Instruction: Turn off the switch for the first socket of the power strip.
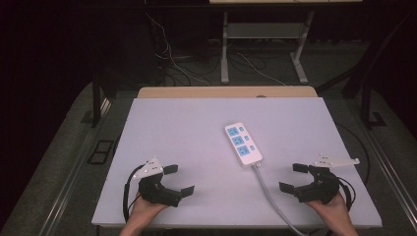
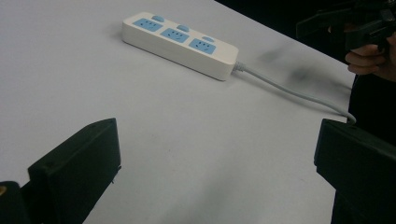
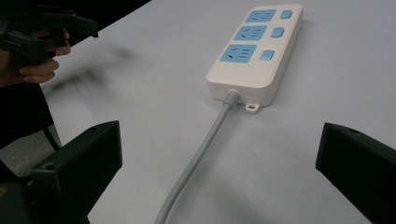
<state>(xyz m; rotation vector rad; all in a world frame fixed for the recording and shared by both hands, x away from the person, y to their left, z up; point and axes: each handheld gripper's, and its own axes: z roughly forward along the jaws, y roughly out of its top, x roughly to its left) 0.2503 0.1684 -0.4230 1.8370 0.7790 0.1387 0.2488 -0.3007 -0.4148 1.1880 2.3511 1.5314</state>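
A white power strip [image 1: 243, 143] with three blue sockets and blue switches lies near the middle of the white table [image 1: 196, 123]; its grey cable [image 1: 269, 191] runs to the front edge. My left gripper [image 1: 178, 179] rests at the front left, jaws wide apart with nothing between them. My right gripper [image 1: 293, 177] sits at the front right, also open and empty, just right of the cable. In the left gripper view the power strip [image 2: 180, 43] lies ahead, with the right gripper [image 2: 345, 23] beyond. The right gripper view has the power strip [image 3: 254, 53] and cable [image 3: 201, 158] straight ahead.
The table's wooden far edge [image 1: 226, 92] borders a dark floor with cables and desk legs [image 1: 224, 54]. Floor rails [image 1: 69, 196] run along both sides. The left gripper [image 3: 42, 32] and its hand appear at the upper left of the right gripper view.
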